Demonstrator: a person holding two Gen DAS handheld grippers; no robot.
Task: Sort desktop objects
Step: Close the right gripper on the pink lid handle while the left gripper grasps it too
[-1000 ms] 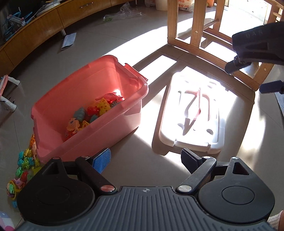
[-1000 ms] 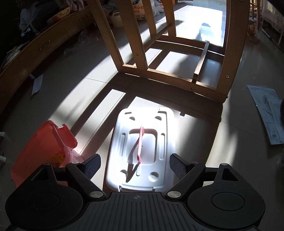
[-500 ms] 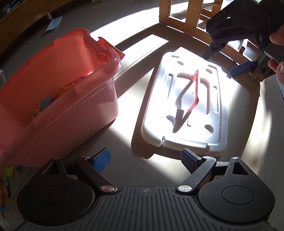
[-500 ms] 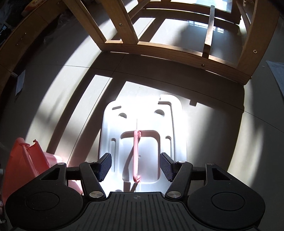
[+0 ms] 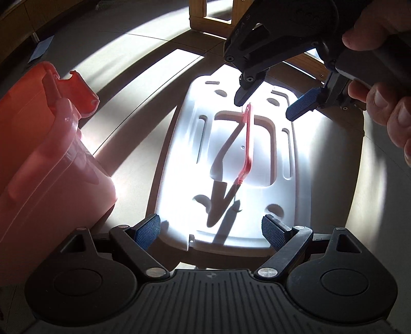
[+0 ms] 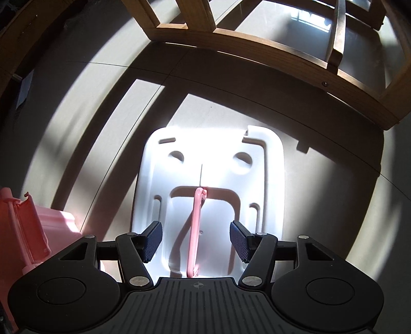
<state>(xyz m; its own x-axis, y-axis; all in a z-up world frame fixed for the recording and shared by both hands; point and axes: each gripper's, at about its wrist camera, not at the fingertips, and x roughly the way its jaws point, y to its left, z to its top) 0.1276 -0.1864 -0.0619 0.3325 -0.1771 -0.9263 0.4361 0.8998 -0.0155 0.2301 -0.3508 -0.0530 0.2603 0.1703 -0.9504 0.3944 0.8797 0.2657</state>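
Note:
A white plastic lid [image 5: 179, 144] lies flat on the floor in bright sun, with a pink handle [image 5: 246, 144] standing upright along its middle. It also shows in the right wrist view [image 6: 272, 164], with the pink handle [image 6: 194, 231]. My left gripper [image 5: 210, 230] is open over the lid's near edge. My right gripper [image 6: 196, 240] is open and straddles the handle, just above it. In the left wrist view the right gripper [image 5: 269, 105] hangs over the handle's far end. The pink storage box [image 5: 38, 144] stands left of the lid.
A wooden chair frame [image 6: 257, 51] stands just beyond the lid. The pink box's corner [image 6: 28, 231] is at the left of the right wrist view. A wooden cabinet [image 5: 15, 15] runs along the far left. A paper [image 5: 41, 48] lies on the floor.
Both grippers have moved in toward the lid and lower. The right gripper has come down over the pink handle. The pink box has slid to the left edge of the views.

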